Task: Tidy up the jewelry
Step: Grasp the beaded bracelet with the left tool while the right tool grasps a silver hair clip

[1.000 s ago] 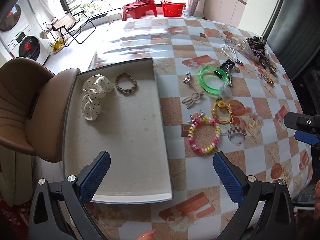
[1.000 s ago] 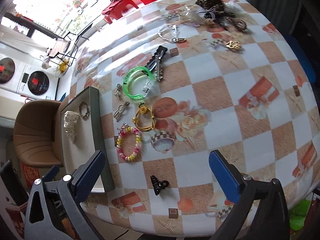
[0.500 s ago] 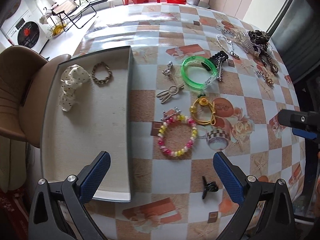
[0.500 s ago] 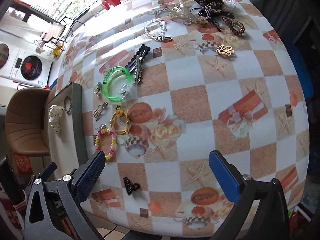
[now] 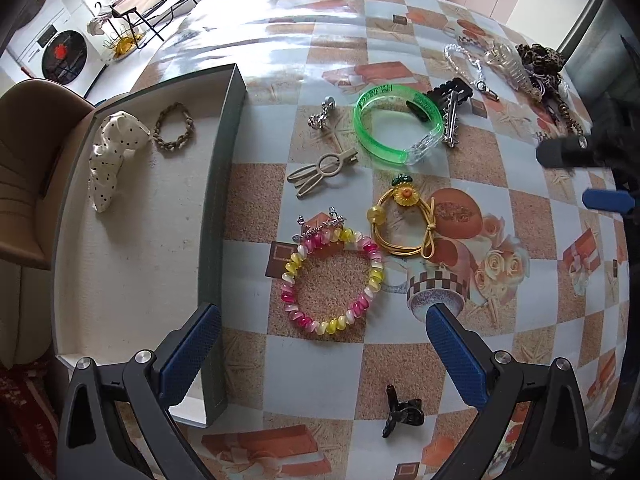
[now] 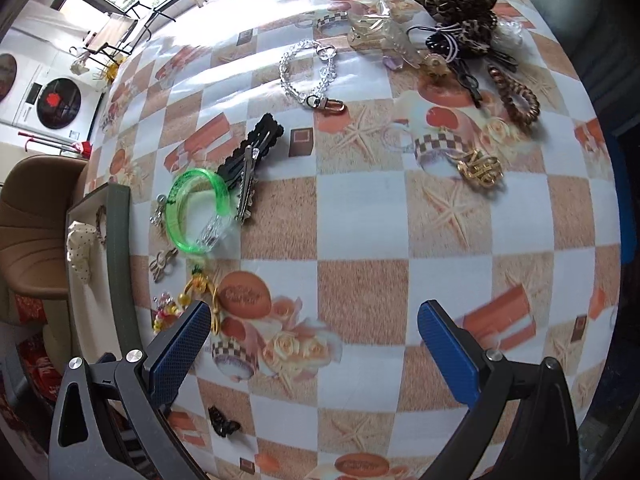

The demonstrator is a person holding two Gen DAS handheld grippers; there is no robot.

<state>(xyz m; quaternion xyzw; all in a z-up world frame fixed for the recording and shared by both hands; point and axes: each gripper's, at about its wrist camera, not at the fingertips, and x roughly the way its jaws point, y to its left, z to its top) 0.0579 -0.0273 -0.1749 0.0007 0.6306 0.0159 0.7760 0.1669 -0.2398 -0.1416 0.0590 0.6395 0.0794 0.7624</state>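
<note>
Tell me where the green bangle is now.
In the left wrist view the green bangle lies on the table, right of the tray, touching the black hair clip.

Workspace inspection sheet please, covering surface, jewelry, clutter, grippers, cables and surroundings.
Surface: table under a checked, printed cloth.
Job's things: tray holds a dotted scrunchie and a braided bracelet. On the cloth lie a beaded bracelet, green bangle, yellow hair tie, black claw clip and crystal chain.
Clutter: tangled pile with a leopard scrunchie at the far edge.
Grippers: left gripper and right gripper, jaws open, empty.
Cables: nothing seen.
Surroundings: brown chair, washing machine.
</note>
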